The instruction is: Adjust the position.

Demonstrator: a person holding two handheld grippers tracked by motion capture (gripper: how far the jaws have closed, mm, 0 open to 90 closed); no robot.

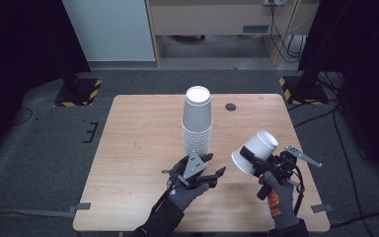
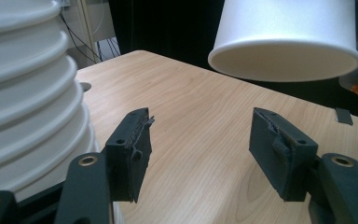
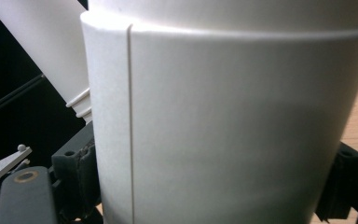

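Observation:
A tall stack of upside-down white paper cups [image 1: 197, 123] stands at the middle of the wooden table [image 1: 138, 148]. My left gripper [image 1: 214, 165] lies low just in front of and right of the stack's base, open, with nothing between its fingers. In the left gripper view its jaws [image 2: 205, 135] frame bare wood, with the stack [image 2: 28, 93] close on the left. My right gripper [image 1: 250, 159] is shut on a single white cup [image 1: 255, 152], held tilted above the table's right part. That cup [image 3: 223, 121] sits between the pads [image 3: 74, 177] in the right gripper view and hangs ahead in the left one [image 2: 284, 37].
A small round hole [image 1: 231, 106] sits in the table behind the stack. Grey tape tabs [image 1: 83, 206] mark the front corners. Two dark stands with yellow-black striped bases [image 1: 81, 94] flank the far side, and cables run over the floor at the right.

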